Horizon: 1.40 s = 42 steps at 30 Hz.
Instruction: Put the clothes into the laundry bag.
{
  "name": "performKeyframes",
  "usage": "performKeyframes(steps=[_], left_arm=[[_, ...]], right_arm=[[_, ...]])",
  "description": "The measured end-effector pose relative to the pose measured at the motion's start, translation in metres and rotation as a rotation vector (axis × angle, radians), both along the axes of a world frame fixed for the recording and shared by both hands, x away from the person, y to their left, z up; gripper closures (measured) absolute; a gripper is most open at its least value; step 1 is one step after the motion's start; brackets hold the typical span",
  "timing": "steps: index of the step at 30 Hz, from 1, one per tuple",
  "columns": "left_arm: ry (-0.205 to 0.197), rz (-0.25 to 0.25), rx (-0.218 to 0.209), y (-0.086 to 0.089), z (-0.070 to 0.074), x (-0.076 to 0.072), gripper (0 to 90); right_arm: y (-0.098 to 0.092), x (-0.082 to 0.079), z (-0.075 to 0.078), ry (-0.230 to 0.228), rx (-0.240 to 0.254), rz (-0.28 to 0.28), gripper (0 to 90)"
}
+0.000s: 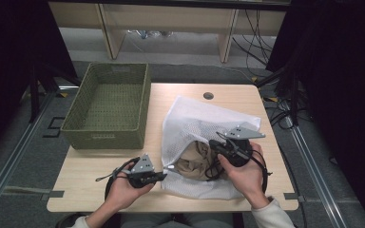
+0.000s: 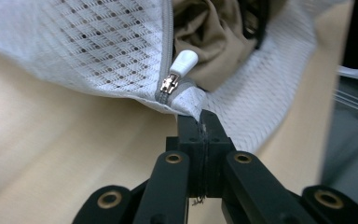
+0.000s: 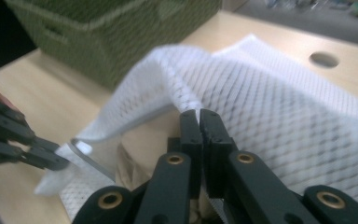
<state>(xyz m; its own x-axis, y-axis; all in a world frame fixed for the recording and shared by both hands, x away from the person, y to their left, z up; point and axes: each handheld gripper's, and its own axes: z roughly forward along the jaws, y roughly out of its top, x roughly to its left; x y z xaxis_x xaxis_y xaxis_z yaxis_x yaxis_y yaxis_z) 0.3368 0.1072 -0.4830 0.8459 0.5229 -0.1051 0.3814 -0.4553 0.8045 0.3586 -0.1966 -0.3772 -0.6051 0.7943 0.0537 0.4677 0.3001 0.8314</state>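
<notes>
1. At a pale wooden worktop (image 1: 100,166), a person works a white mesh bag (image 1: 195,121) with two grippers; the bag lies right of centre, its unzipped mouth facing the near edge.
2. The left gripper (image 2: 199,122), fingers pressed together, pinches the bag's near-left corner just below the zip pull (image 2: 182,62).
3. The right gripper (image 3: 199,116), fingers likewise closed, pinches the mouth's upper lip and lifts it.
4. Inside the bag sits a bundle of tan cloth (image 1: 195,161), visible through the opening.
5. A green woven basket (image 1: 107,137) stands empty at the far left, just beside the bag.
6. Judged risks: thin mesh could slip from either pinch and let the mouth fall shut; a hard pull may drag the whole bag along the worktop, or snag the cloth on the zip.
</notes>
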Motion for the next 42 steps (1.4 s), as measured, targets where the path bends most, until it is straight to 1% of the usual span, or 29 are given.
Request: performKeyframes(steps=[2, 3, 5, 6, 8, 9, 10, 12, 13, 14, 15, 16, 17, 18, 19, 20, 21, 23, 24, 26, 28, 30, 35, 36, 37, 38, 39, 41, 42], left_arm=[[0.01, -0.015, 0.012, 0.0, -0.004, -0.006, 88.8], [-0.005, -0.021, 0.025, 0.001, -0.005, -0.007, 88.4], [-0.012, 0.013, 0.009, 0.001, -0.003, -0.01, 82.7], [-0.026, 0.028, -0.008, 0.002, 0.0, -0.011, 78.4], [-0.091, 0.036, -0.038, 0.003, 0.009, -0.011, 71.2], [-0.112, 0.062, -0.052, 0.002, 0.013, -0.013, 68.7], [-0.157, 0.047, -0.062, 0.002, 0.017, -0.012, 68.1], [-0.2, 0.035, -0.098, -0.002, 0.025, -0.014, 67.3], [-0.207, 0.015, -0.114, -0.009, 0.028, -0.016, 66.3], [-0.225, -0.031, -0.102, -0.014, 0.03, -0.016, 64.0], [-0.207, -0.04, -0.119, -0.02, 0.029, -0.018, 62.2], [-0.215, -0.069, -0.108, -0.028, 0.027, -0.019, 60.7], [-0.227, -0.102, -0.081, -0.037, 0.025, -0.018, 57.8], [-0.233, -0.105, -0.061, -0.047, 0.02, -0.018, 54.3], [-0.269, -0.127, -0.024, -0.055, 0.017, -0.016, 51.7], [-0.278, -0.121, -0.011, -0.065, 0.012, -0.016, 49.2], [-0.316, -0.122, 0.018, -0.073, 0.009, -0.013, 46.9], [-0.365, -0.104, 0.067, -0.086, 0.002, -0.008, 41.5], [-0.378, -0.09, 0.085, -0.091, -0.002, -0.005, 40.0], [-0.421, -0.06, 0.12, -0.098, -0.008, -0.002, 35.8], [-0.445, -0.056, 0.157, -0.103, -0.011, 0.001, 31.4], [-0.426, -0.082, 0.189, -0.106, -0.016, 0.002, 27.4], [-0.397, -0.105, 0.213, -0.108, -0.026, 0.0, 26.0], [-0.401, -0.106, 0.217, -0.107, -0.027, 0.001, 27.1], [-0.41, -0.115, 0.264, -0.106, -0.027, 0.003, 28.2], [-0.403, -0.114, 0.267, -0.106, -0.028, 0.005, 30.3], [-0.396, -0.109, 0.273, -0.106, -0.03, 0.006, 32.9], [-0.395, -0.103, 0.292, -0.108, -0.032, 0.009, 40.3], [-0.388, -0.108, 0.3, -0.108, -0.032, 0.01, 44.7]], right_arm=[[0.003, -0.004, -0.01, 0.034, -0.017, 0.011, 89.6], [0.003, -0.003, -0.014, 0.026, -0.022, 0.03, 89.6], [0.003, -0.006, -0.016, 0.053, -0.02, 0.022, 89.6], [0.002, -0.005, -0.017, 0.044, -0.009, 0.029, 89.7], [0.0, -0.005, -0.011, 0.01, -0.021, 0.013, 89.6], [-0.001, -0.005, -0.009, 0.011, -0.021, 0.012, 89.7], [-0.001, -0.004, -0.009, 0.012, -0.012, 0.018, 89.7], [-0.001, -0.004, -0.008, 0.011, -0.012, 0.01, 89.6], [-0.001, -0.003, -0.008, 0.011, -0.012, 0.004, 89.7], [-0.001, -0.002, -0.008, 0.013, -0.01, 0.005, 89.6], [0.0, -0.002, -0.009, 0.012, -0.01, 0.007, 89.6], [0.001, -0.002, -0.008, 0.022, -0.007, 0.001, 89.6], [0.003, -0.001, -0.008, 0.006, -0.013, 0.009, 89.7], [0.005, -0.002, -0.008, 0.011, -0.003, -0.004, 89.6], [0.007, 0.0, -0.008, 0.015, 0.003, 0.01, 89.6], [0.007, 0.0, -0.007, -0.005, -0.017, 0.016, 89.6], [0.009, -0.001, -0.005, 0.014, -0.007, 0.002, 89.6], [0.011, 0.0, -0.005, -0.002, -0.012, 0.016, 89.6], [0.011, 0.0, -0.004, -0.016, -0.023, 0.013, 89.6], [0.012, -0.001, -0.003, -0.011, -0.022, 0.019, 89.6], [0.012, -0.002, -0.003, -0.01, -0.021, 0.021, 89.6], [0.012, -0.001, -0.003, -0.009, -0.021, 0.021, 89.6], [0.013, 0.0, -0.003, -0.009, -0.015, 0.013, 89.6], [0.013, 0.001, -0.003, -0.007, -0.013, 0.012, 89.7], [0.013, 0.001, -0.003, -0.011, -0.013, 0.014, 89.6], [0.014, 0.002, -0.003, -0.015, -0.022, 0.018, 89.6], [0.016, 0.001, -0.003, 0.003, -0.006, 0.012, 89.6], [0.017, 0.003, -0.003, -0.014, -0.01, 0.039, 89.7], [0.017, 0.002, -0.003, -0.006, -0.015, 0.029, 89.6]])
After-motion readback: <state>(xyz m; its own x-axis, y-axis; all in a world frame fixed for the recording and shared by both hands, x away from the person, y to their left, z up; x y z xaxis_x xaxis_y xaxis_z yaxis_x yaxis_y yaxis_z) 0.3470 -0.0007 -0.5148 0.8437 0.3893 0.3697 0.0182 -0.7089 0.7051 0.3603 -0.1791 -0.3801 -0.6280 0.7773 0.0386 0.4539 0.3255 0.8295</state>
